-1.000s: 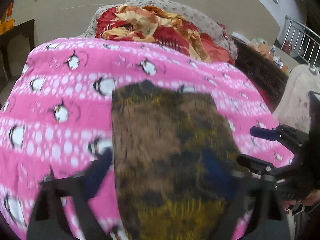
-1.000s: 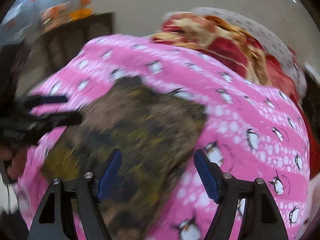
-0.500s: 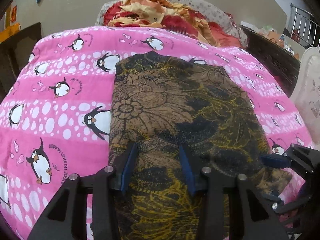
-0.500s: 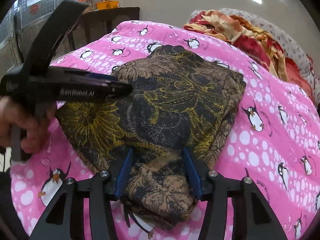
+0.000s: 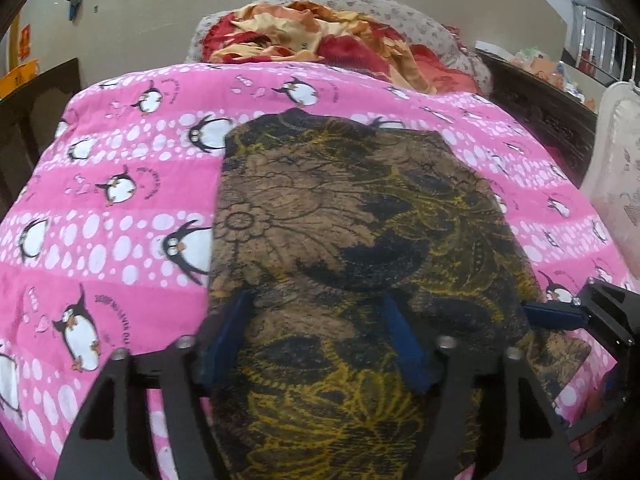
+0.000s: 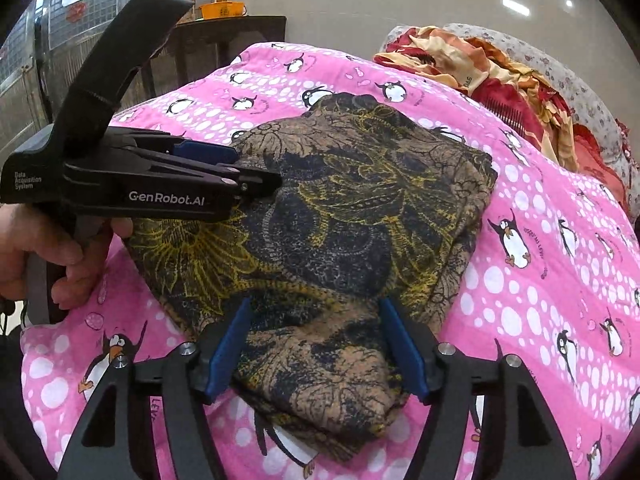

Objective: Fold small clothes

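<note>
A brown, black and yellow floral garment lies folded on the pink penguin blanket; it also shows in the right wrist view. My left gripper rests over the garment's near left edge, its blue pads apart with cloth bunched between them. My right gripper straddles the garment's near right corner, pads apart around a thick fold. The left gripper also shows from the side in the right wrist view. The right gripper's tip shows in the left wrist view.
A red and orange bundle of cloth lies on a pillow at the far end of the bed. A dark wooden frame runs along the right. A dark table stands at the far left. The person's hand holds the left gripper.
Both grippers came down onto the garment's near edge from above. Their jaws narrowed around the cloth, then the left one widened a little.
</note>
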`<action>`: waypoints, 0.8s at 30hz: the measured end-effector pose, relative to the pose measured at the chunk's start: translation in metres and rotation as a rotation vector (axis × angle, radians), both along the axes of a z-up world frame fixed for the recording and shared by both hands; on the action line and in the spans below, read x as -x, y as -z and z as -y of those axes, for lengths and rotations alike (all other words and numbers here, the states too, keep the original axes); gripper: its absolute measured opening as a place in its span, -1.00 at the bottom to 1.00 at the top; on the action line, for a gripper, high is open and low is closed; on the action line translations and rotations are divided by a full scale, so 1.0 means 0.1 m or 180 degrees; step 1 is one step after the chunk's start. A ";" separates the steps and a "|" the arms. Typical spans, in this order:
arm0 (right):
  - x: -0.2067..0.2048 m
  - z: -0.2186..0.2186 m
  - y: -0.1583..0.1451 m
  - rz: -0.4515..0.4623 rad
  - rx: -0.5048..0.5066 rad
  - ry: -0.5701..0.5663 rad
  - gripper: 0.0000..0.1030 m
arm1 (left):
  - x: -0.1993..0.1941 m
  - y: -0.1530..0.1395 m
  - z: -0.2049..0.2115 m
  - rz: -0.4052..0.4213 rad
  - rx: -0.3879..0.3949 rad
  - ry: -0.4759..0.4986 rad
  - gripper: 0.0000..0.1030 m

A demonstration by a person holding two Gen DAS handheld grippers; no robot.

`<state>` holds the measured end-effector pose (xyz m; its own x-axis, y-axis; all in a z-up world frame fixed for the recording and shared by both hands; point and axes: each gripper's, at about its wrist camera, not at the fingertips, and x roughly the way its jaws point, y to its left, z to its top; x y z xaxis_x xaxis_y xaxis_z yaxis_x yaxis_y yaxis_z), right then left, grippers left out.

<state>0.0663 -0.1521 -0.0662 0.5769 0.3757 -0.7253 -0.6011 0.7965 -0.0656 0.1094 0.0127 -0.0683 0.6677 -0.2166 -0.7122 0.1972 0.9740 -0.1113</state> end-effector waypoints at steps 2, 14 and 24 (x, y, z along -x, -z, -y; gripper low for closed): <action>0.01 -0.01 0.00 -0.0003 0.0055 0.0052 0.43 | -0.01 0.01 0.05 -0.0007 -0.0030 0.0071 0.69; 0.51 0.24 -0.20 -0.0560 0.0202 0.0739 0.69 | 0.03 -0.01 0.12 -0.0169 -0.0093 0.0035 1.00; 0.72 0.72 -0.05 -0.0867 0.0015 0.1360 0.72 | 0.18 0.01 0.11 -0.0301 -0.0120 -0.0295 1.00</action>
